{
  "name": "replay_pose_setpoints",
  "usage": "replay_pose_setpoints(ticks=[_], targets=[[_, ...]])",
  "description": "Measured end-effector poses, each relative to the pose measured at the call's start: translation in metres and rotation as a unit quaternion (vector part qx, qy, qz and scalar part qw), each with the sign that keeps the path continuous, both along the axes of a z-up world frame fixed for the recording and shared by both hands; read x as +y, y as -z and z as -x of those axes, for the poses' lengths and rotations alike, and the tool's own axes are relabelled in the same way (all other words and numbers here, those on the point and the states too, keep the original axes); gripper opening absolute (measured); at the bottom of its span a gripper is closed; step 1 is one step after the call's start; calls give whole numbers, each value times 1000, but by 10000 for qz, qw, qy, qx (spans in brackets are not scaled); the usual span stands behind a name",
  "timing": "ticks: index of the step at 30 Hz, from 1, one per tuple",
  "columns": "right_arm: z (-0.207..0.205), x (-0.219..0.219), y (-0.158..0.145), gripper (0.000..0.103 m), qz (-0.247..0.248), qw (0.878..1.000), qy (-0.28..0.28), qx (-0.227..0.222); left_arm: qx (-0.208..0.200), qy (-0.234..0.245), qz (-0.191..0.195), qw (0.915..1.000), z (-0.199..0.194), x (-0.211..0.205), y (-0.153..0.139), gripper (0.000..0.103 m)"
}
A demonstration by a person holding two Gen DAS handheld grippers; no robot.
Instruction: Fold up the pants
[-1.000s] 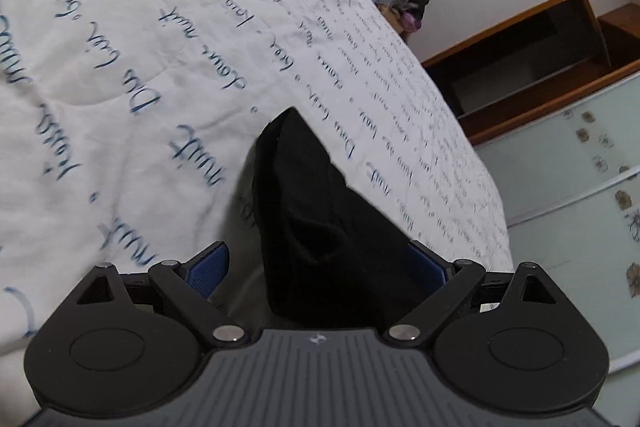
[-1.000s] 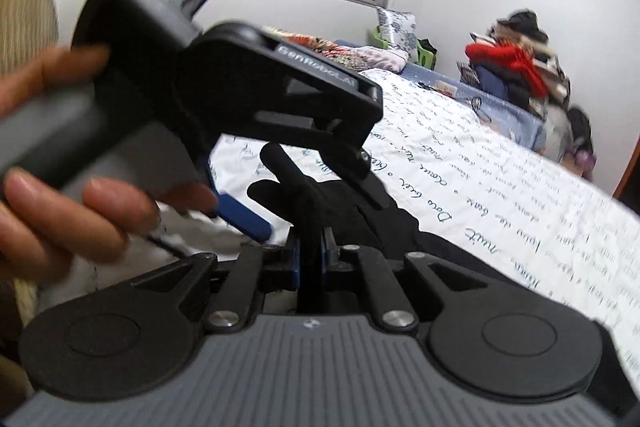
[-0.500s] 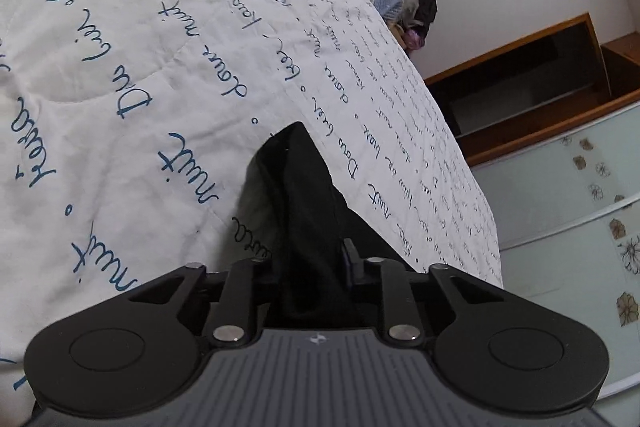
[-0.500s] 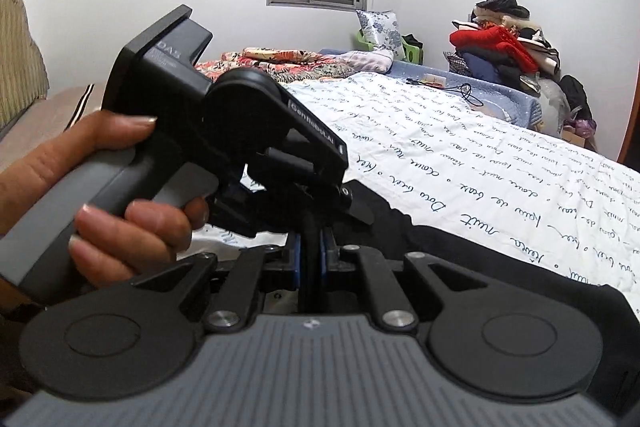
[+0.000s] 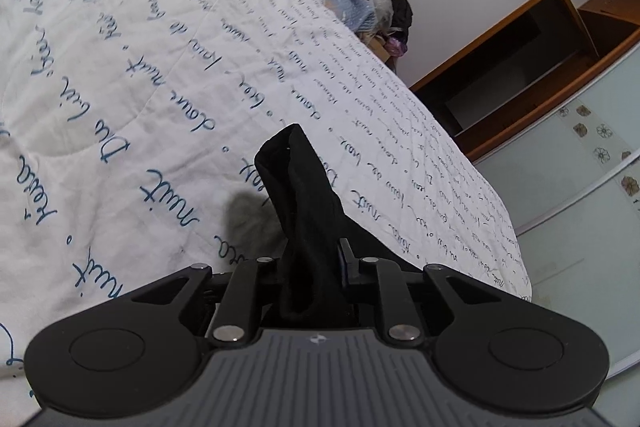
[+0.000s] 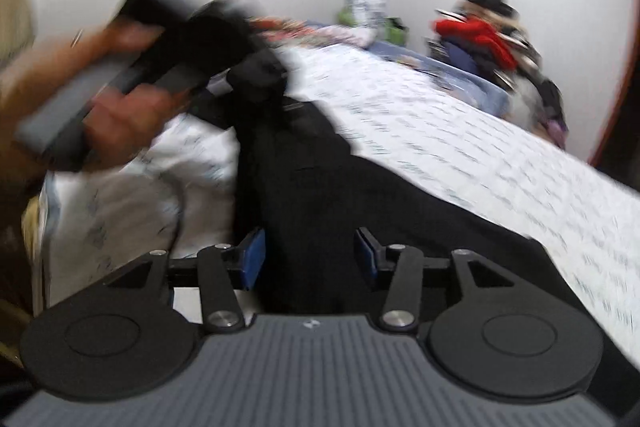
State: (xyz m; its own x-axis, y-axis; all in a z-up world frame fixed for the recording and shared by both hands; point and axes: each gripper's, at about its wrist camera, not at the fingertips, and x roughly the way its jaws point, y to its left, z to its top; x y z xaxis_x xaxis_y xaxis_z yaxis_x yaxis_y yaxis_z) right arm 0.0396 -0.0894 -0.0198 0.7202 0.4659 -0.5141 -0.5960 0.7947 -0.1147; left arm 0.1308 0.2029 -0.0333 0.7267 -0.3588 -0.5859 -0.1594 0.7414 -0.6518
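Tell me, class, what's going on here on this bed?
A person is folding black pants on a bed, a claw in each hand. The left claw has just closed on a bunched bit of the pants and holds it off the quilt. The right claw has just been opening; the fabric lies between its pads, unpinched. The right view is blurred.

Pants [image 5: 308, 203]: black matt cloth, soft, creased. Bedspread [image 5: 168, 39]: white quilted cloth with blue printed script, matt, lightly wrinkled. Left gripper [image 5: 310, 259]: matt black plastic arms, shiny metal rivets, ribbed grey housing. Right gripper [image 6: 310, 259]: same plastic, blue pads. Shelf [image 5: 532, 39]: brown wood, smooth. Wardrobe door [image 5: 568, 195]: frosted glass, glossy.
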Motion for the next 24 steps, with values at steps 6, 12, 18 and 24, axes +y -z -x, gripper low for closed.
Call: replay_pose_setpoints(ticks=[6, 12, 18, 24], targets=[[-5, -18, -1, 74, -25, 9995, 243, 177, -139, -20, -69, 9999, 3, -10, -15, 18], [14, 38, 19, 74, 566, 9978, -204, -271, -326, 42, -34, 9995, 8, -19, -31, 18], [20, 71, 44, 28, 1514, 9850, 4, -823, -471, -5, -109, 9988, 14, -28, -41, 18], [26, 68, 36, 11, 1359, 9856, 163, -990, -720, -126, -270, 9970, 23, -44, -56, 18]])
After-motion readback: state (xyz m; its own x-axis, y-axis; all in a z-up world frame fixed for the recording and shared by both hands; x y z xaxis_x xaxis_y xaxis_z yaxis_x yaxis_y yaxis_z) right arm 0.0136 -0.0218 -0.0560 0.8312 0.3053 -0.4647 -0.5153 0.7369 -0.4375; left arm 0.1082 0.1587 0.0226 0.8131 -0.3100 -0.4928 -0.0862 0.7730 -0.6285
